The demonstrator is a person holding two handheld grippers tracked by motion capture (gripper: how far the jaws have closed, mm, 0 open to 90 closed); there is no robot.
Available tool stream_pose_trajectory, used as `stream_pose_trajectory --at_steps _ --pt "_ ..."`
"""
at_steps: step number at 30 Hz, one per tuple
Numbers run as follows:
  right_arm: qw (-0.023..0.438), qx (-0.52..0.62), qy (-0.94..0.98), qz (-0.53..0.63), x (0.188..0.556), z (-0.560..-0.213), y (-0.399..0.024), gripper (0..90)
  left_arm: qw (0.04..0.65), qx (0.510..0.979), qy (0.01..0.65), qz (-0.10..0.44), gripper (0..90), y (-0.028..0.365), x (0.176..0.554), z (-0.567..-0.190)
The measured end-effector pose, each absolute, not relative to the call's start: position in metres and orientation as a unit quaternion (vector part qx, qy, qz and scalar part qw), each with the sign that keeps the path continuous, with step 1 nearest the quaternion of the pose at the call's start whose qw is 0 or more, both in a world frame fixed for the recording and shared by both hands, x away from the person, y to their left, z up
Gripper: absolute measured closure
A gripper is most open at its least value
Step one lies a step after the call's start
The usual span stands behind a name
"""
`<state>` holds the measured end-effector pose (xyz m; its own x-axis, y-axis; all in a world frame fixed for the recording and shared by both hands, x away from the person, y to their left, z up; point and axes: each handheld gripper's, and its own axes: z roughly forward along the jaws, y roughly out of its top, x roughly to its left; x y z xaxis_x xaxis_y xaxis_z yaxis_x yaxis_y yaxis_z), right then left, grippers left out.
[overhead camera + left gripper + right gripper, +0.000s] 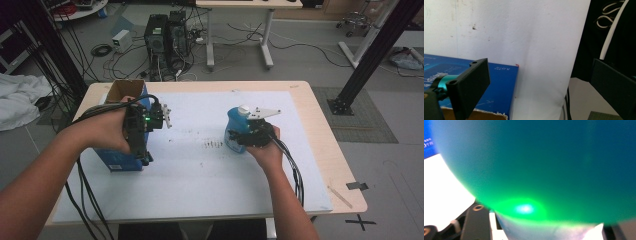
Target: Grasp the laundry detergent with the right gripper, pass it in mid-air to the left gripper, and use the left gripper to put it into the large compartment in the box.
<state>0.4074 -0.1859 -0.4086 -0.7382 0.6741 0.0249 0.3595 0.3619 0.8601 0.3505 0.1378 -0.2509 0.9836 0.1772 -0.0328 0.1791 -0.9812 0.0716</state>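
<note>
A blue bottle [234, 125] with a white cap stands on the white sheet [200, 175] right of centre. My right gripper [241, 137] reaches it from the right, jaws on either side of its lower body and pressing on it. In the right gripper view the bottle [549, 157] sits hard against the camera, glowing green, between the jaws of my right gripper [549, 227]. A blue carton [120, 161] with an open brown top stands at the left. My left gripper [145, 156] hangs over its near right corner, open. In the left gripper view the gripper [539, 67] has wide jaws, the left one over the carton [499, 82].
A patch of dark specks [214, 145] lies on the sheet between carton and bottle. The wooden table [322, 150] shows bare along its right edge. Cables trail from both grippers toward the near edge. Computer towers [165, 37] and a desk stand on the floor beyond.
</note>
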Motion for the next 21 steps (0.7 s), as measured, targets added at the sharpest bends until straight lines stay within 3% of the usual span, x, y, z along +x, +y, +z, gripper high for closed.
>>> stream_pose_trajectory --at_steps 21 --pt "0.174 0.308 0.803 0.479 0.4052 -0.4051 -0.1908 46.4 0.037 0.995 0.091 -0.013 3.4 0.1356 0.3540 -0.2495"
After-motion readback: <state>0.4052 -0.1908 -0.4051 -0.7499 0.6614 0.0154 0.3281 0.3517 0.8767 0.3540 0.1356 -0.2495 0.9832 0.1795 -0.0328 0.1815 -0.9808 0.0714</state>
